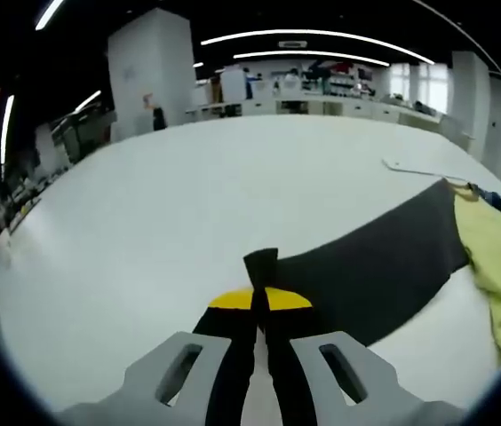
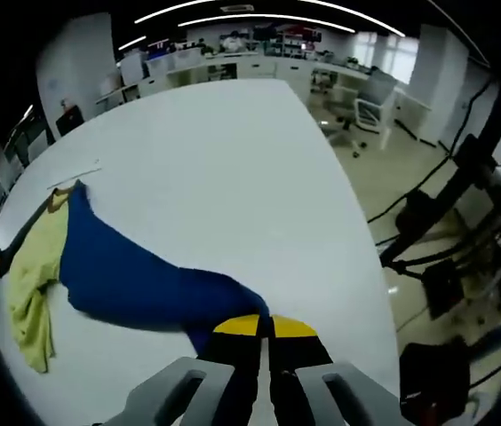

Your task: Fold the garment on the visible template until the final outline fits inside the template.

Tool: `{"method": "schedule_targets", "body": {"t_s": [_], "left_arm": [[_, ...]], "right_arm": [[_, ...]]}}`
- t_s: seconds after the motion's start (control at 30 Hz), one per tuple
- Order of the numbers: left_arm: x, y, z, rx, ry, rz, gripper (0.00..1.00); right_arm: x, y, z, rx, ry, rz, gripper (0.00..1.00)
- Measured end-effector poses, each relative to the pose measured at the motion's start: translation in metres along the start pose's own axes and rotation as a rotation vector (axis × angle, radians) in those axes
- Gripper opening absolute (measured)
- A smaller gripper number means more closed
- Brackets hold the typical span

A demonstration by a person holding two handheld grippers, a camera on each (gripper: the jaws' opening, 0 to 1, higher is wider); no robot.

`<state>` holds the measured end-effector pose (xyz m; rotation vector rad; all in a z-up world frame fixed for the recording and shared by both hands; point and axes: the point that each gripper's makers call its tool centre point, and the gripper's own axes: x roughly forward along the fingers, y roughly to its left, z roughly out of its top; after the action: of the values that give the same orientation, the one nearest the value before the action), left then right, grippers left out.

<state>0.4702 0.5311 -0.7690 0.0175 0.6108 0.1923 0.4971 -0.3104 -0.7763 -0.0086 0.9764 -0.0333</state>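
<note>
Stretching a colour-blocked garment across a white table (image 1: 144,231), the left gripper (image 1: 260,306) pinches the tip of its charcoal sleeve (image 1: 375,266) while the right gripper (image 2: 264,328) clenches the end of the blue sleeve (image 2: 135,280); both pairs of jaws are closed on cloth. Between them lies the yellow body (image 2: 33,284), bunched and creased. No template outline can be made out on the table. Done well, this step likely calls for even, gentle tension from both hands, laying the sleeves flat before any fold
</note>
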Motion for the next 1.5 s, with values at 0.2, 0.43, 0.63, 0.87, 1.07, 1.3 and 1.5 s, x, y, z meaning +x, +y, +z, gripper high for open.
{"method": "schedule_targets", "body": {"t_s": [0.2,0.43,0.63,0.87,1.07,1.3,1.5], "left_arm": [[0.002,0.002,0.000,0.041,0.014,0.010,0.00],[0.000,0.003,0.002,0.068,0.012,0.008,0.01],[-0.011,0.003,0.003,0.032,-0.015,-0.021,0.12],[-0.033,-0.019,0.013,0.040,-0.071,-0.123,0.31],[-0.054,-0.051,0.019,0.053,-0.110,-0.242,0.52],[-0.081,-0.094,0.021,0.091,-0.147,-0.401,0.71],[-0.109,-0.129,0.020,0.067,-0.185,-0.535,0.82]], "right_arm": [[0.006,-0.014,-0.003,0.019,0.026,-0.035,0.00],[0.007,-0.012,0.005,-0.084,-0.004,-0.050,0.00],[-0.003,-0.012,0.015,-0.068,-0.051,-0.056,0.15],[-0.022,0.020,0.026,-0.030,-0.135,0.075,0.37],[-0.041,0.057,0.021,-0.033,-0.160,0.203,0.57],[-0.060,0.105,0.004,-0.117,-0.161,0.340,0.65],[-0.073,0.141,-0.012,-0.198,-0.165,0.421,0.66]]}}
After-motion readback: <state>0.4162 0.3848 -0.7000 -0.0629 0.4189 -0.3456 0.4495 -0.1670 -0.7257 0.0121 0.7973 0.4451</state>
